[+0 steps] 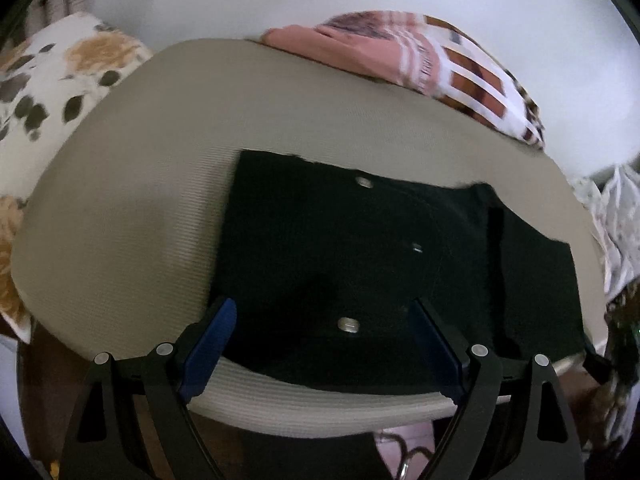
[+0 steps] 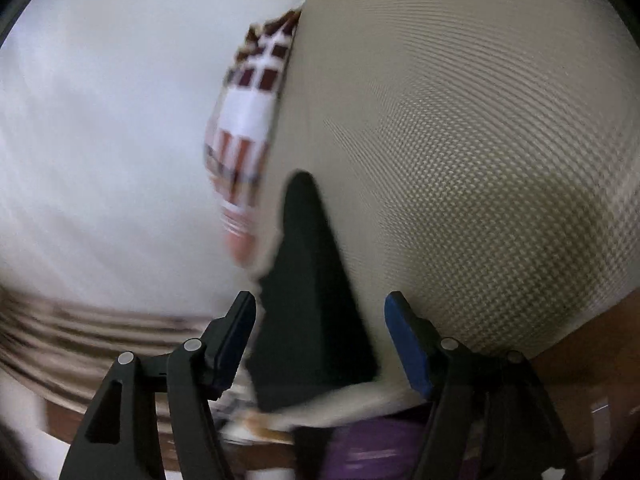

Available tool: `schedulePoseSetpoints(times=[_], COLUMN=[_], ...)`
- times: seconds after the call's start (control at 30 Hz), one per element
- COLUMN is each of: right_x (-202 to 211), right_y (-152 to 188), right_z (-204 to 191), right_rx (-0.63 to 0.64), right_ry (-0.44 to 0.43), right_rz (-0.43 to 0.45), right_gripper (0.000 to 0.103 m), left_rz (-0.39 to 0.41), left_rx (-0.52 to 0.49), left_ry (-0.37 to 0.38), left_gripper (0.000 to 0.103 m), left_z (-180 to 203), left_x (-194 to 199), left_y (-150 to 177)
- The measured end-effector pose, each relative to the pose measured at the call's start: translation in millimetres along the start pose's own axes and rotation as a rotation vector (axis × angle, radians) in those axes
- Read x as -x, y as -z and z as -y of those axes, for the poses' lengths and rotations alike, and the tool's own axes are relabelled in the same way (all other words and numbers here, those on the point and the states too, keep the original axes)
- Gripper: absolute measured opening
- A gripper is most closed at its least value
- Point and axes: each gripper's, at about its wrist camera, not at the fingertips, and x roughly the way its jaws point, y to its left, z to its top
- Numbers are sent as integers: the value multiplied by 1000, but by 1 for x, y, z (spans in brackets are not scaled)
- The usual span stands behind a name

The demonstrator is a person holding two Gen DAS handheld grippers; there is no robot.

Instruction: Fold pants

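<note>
Black pants [image 1: 360,264] lie flat on a beige woven surface [image 1: 168,184], with metal buttons showing near the waistband. My left gripper [image 1: 322,312] is open just above the pants' near edge, its blue pads [image 1: 212,344] on either side of a button. In the right wrist view a narrow dark strip of the pants [image 2: 312,300] lies along the edge of the beige surface [image 2: 460,140]. My right gripper [image 2: 320,308] is open with the strip between its fingers, not clamped. That view is blurred.
A pink, brown and white checked cloth [image 1: 420,64] lies bunched at the far edge of the surface, also seen in the right wrist view [image 2: 248,128]. A floral cushion [image 1: 52,80] sits at far left. White wall behind. Purple fabric [image 2: 372,440] lies below the right gripper.
</note>
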Motion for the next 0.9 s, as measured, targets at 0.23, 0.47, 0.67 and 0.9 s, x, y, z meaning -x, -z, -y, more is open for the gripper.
schedulePoseSetpoints(times=[0.23,0.47,0.67,0.9], right_x=[-8,-1,-2,-3], right_y=[4,2,4,4], right_z=[-13,-6,-10,-10], right_rx=[119,56,67,56], right_ry=[115,59,54,40], right_rz=[8,25,33,42], right_gripper=[67,71,76,80], left_rz=[-39,-85,-148,-224], left_rx=[67,112,203,266], left_ry=[26,157,221,375], left_gripper=[88,88,88,88], left_z=[-51,-86,-106,-113], left_x=[-8,-14,-20,-34], left_y=[-10,-6,9,15])
